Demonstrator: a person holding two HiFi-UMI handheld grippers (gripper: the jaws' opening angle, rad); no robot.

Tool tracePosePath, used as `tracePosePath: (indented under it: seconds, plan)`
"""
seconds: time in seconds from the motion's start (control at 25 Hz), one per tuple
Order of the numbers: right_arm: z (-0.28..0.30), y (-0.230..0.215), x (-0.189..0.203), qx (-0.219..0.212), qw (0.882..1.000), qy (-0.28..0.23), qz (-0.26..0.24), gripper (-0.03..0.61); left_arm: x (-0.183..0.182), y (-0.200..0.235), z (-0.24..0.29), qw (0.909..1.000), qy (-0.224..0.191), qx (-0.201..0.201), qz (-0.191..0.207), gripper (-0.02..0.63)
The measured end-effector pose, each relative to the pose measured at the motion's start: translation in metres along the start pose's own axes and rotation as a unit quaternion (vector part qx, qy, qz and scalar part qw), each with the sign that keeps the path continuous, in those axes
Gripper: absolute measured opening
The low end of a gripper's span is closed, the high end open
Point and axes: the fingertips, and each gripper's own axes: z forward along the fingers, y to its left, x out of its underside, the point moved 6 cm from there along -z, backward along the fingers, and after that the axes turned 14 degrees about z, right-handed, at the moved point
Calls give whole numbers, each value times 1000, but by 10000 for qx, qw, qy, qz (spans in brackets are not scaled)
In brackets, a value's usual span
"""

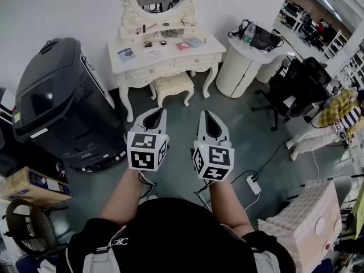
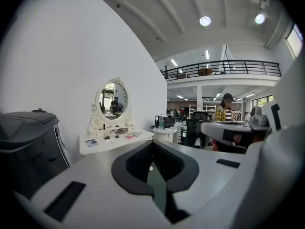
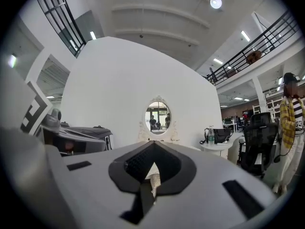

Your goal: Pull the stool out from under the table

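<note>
Cream stool stands beyond left hand-held gripper and right hand-held gripper, both closed.

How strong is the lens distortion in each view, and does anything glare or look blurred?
Head view: mild wide-angle bending at the edges, even light, the table and stool sharp. Left gripper view: strong fisheye inside a black round border, the wall bulges, a ceiling lamp glares. Right gripper view: the same fisheye, a round lamp glares, the mirror is sharp.

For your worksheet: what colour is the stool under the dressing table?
Cream stool, clearest in head view.
</note>
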Motion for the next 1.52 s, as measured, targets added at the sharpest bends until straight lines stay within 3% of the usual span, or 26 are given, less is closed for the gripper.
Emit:
tracePosePath:
  seconds: [0.48,0.92,1.2,1.52]
  plan:
    - [11,37,19,147,9998,89,73,6,19,34,-12,9998,-34,178,-11,5]
    - [24,62,38,577,9983,85,9,6,41,72,-5,9987,20,505,-67,5]
    - [44,61,39,597,9981,103,-68,6,41,80,12,9982,8,605,-23,5]
    - [90,40,39,464,9987,194,-109,6,37,96,57,9990,39,449,17,5]
